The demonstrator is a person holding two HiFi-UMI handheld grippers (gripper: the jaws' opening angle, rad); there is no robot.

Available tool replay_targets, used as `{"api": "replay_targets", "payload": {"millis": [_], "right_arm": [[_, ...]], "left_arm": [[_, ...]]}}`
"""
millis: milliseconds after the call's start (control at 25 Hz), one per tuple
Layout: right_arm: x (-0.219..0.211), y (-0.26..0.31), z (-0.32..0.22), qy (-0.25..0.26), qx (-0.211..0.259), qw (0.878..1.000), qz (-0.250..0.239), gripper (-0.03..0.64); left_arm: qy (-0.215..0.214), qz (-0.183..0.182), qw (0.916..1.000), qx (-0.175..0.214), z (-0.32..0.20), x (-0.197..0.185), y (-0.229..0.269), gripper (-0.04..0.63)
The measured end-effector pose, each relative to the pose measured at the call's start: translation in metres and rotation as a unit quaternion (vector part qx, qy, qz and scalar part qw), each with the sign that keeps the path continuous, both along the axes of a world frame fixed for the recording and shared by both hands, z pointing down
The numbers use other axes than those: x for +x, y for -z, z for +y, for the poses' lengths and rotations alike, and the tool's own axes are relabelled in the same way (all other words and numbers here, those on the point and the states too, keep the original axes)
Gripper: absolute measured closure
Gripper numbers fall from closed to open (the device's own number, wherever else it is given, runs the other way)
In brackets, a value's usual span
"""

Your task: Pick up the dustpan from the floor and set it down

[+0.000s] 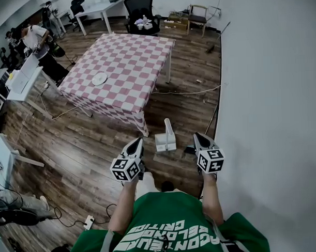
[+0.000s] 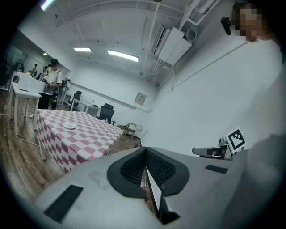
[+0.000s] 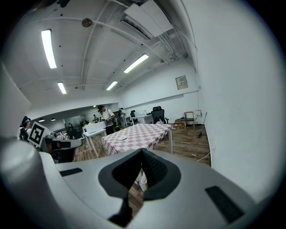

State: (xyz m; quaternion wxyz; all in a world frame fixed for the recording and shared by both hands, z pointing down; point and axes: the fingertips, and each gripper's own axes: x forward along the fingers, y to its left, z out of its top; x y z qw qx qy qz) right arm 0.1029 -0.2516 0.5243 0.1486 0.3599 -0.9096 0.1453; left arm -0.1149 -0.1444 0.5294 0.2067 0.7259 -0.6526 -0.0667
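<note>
white plate (image 1: pixel 99 78) on checked table (image 1: pixel 137 54); white dustpan (image 1: pixel 166 141) on wooden floor (image 1: pixel 86 146).

Head view downward, gripper views share table (image 1: pixel 130 62)

ceiling strip lights (image 3: pixel 48 42) are throwing even, bright, cool light and blooming slightly in both gripper views. white wall (image 1: pixel 270 93) is bouncing it back, wood floor (image 1: pixel 86 146) is showing a soft sheen, shadows are falling faint. fisheye is bending straight lines; corners are vignetting to black. left gripper (image 2: pixel 145 154) and right gripper (image 3: pixel 142 154), close to their lenses, are looking soft, the room behind sharper
</note>
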Motion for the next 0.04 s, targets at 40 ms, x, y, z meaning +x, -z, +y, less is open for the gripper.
{"api": "replay_targets", "payload": {"millis": [40], "right_arm": [[-0.0001,-0.0003,0.0007,0.000,0.000,1.000,0.000,0.609]], "left_arm": [[0.001,0.000,1.0000,0.000,0.0011,-0.0003,-0.0003,0.592]]}}
